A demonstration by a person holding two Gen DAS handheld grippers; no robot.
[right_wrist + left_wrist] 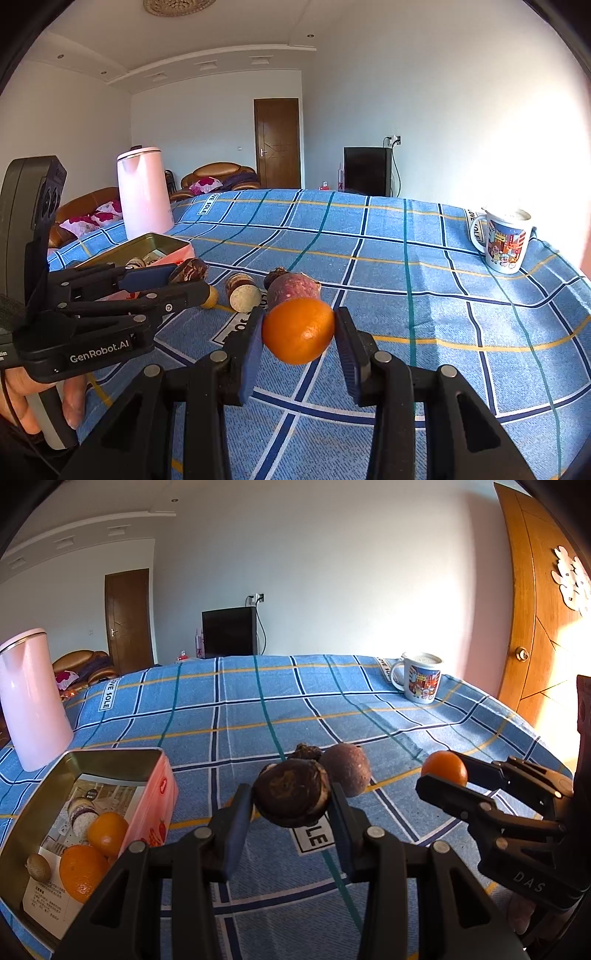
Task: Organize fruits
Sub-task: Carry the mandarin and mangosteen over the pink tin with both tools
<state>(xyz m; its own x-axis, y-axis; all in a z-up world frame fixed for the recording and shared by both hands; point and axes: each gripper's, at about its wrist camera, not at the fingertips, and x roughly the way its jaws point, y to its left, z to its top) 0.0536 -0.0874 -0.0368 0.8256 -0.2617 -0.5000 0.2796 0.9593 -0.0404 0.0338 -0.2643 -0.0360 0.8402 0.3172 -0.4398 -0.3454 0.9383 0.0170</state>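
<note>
Above the tablecloth (258, 709); left gripper (291, 805) clamps brown tuber (291, 794); right gripper (298, 332) clamps orange (298, 330)

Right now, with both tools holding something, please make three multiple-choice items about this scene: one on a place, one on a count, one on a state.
1. Where does the mug stand?
A. Inside the tin
B. On the checked cloth, at the far right
C. On the kettle

2. How many oranges lie inside the tin?
A. None
B. Two
C. Five

3. What does the right tool hold?
A. An orange, lifted off the cloth
B. The mug
C. Nothing, it is open

Answers:
1 B: the mug rests on the blue checked cloth, far from the pink kettle.
2 B: the left wrist view shows two oranges in the tin, beside a small brown fruit.
3 A: the orange sits between both fingers, while the left tool grips a dark brown fruit.
</note>
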